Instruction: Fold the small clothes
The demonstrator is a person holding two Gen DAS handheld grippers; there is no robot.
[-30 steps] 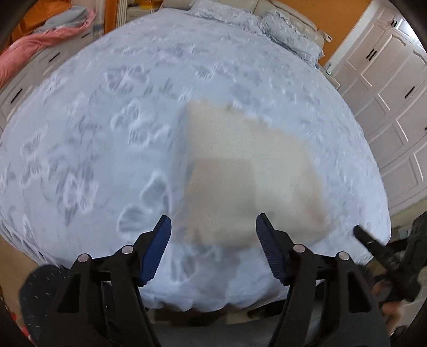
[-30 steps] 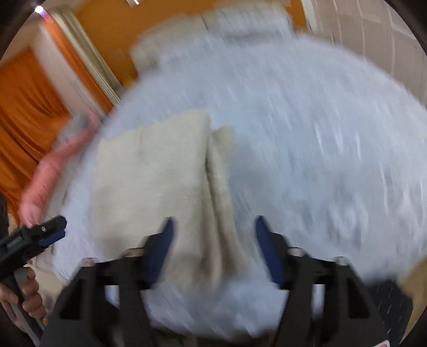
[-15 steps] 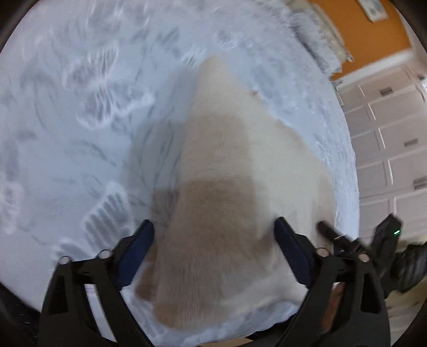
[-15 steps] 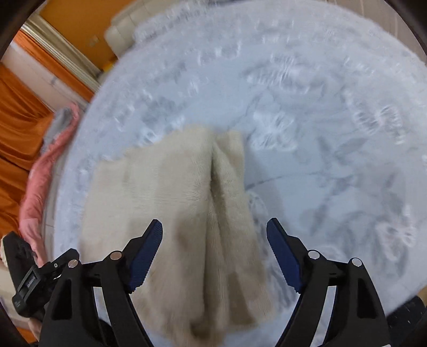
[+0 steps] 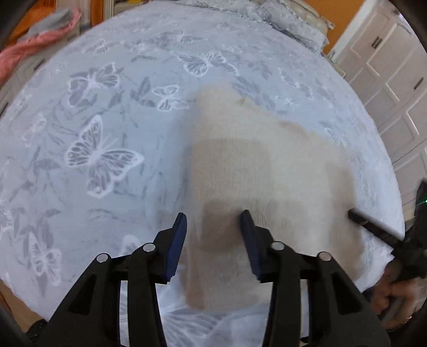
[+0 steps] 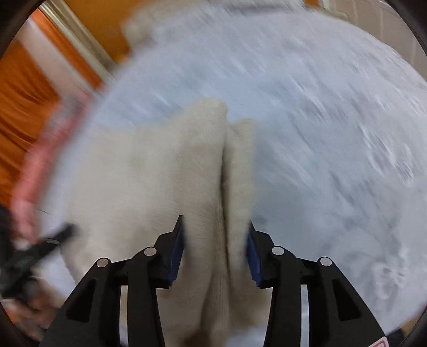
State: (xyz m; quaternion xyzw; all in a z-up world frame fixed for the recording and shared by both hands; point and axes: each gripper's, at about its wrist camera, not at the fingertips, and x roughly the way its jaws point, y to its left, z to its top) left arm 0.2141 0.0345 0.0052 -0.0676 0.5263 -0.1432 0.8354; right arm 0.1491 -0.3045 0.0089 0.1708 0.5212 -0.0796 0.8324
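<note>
A cream knitted garment (image 5: 267,170) lies flat on the pale blue butterfly bedspread (image 5: 106,133). My left gripper (image 5: 213,232) points down at its near left corner. Its jaws are closing with that edge of the cloth between them, and the cloth there lies unbunched. In the right wrist view the garment (image 6: 160,173) shows a lengthwise fold ridge. My right gripper (image 6: 216,240) straddles that ridge at the near right edge. Its jaws are closing too, with the cloth between the pads. The right wrist view is blurred.
The bedspread's near edge (image 5: 186,320) runs just under both grippers. White cupboard doors (image 5: 387,66) stand on the right, with pillows (image 5: 288,24) at the bed's head. Pink and grey clothes (image 5: 40,34) lie at the far left. The other gripper and the hand holding it (image 5: 400,253) show at the right rim.
Both grippers opened wider and dropped onto the garment's near edge, then narrowed around the cloth. The left wrist view swung back to take in more of the bed.
</note>
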